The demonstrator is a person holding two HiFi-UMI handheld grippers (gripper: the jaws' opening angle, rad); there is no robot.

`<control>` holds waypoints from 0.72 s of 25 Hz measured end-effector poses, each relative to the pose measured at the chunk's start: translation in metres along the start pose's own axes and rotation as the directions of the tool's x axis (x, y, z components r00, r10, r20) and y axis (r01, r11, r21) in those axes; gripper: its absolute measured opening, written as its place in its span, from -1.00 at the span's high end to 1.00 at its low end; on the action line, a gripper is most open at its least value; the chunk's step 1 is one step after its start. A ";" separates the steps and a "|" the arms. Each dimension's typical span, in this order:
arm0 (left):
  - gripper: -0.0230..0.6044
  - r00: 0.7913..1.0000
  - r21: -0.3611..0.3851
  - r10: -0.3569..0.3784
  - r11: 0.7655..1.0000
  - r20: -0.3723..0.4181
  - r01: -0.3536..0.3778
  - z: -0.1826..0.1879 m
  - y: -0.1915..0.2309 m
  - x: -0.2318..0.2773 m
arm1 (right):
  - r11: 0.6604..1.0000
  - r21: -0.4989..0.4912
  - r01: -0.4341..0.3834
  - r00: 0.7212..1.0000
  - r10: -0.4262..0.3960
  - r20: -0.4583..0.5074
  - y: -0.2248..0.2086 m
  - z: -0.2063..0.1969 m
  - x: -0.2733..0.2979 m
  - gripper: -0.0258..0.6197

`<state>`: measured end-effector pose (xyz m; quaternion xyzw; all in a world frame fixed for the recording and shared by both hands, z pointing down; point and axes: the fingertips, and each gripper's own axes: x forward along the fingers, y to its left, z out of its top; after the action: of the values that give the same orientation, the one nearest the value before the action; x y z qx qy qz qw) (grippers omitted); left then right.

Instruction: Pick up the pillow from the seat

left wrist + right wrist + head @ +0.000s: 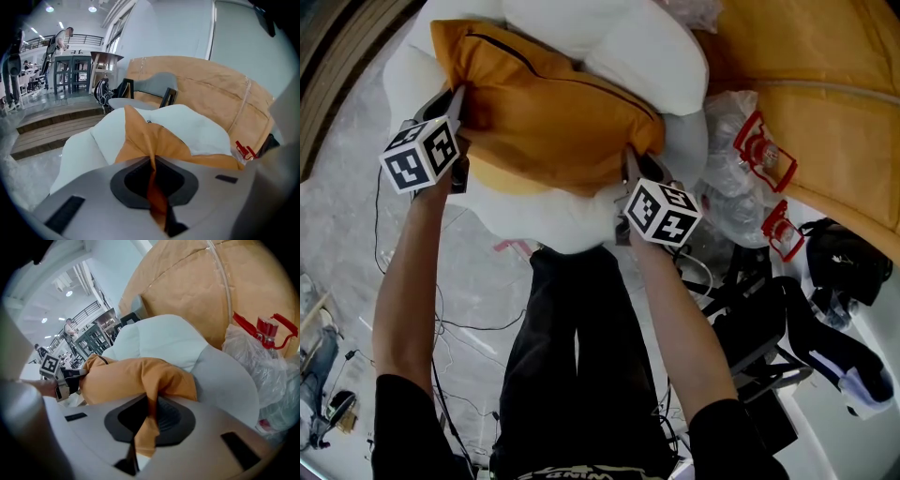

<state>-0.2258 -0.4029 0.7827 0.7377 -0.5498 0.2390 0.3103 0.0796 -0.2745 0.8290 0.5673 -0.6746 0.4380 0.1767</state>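
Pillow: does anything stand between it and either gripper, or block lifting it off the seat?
Nothing visible. The left gripper and right gripper each have jaws shut on the pillow's orange fabric at opposite corners, and nothing lies on it above the seat.

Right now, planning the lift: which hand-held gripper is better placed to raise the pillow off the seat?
Neither: left hand-held gripper and right hand-held gripper each pinch a corner of the orange pillow, so lift with both.

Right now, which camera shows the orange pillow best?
The head view: the orange pillow shows nearly whole on the white seat. The gripper views show it only partly, with a corner pinched in each one's jaws.
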 end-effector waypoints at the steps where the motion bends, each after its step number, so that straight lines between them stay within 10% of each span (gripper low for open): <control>1: 0.85 1.000 -0.002 0.002 1.000 -0.001 -0.002 0.000 0.001 -0.002 | 1.000 0.000 -0.005 1.000 0.005 0.000 0.001 0.000 0.000 0.75; 18: 0.85 0.998 -0.055 -0.004 0.998 0.066 0.007 0.049 -0.014 -0.076 | 0.997 -0.083 0.003 0.998 0.003 0.070 0.030 0.048 -0.061 0.75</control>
<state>-0.2329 -0.3846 0.6929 0.7378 -0.5641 0.1985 0.3131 0.0824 -0.2760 0.7465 0.5744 -0.6979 0.3896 0.1763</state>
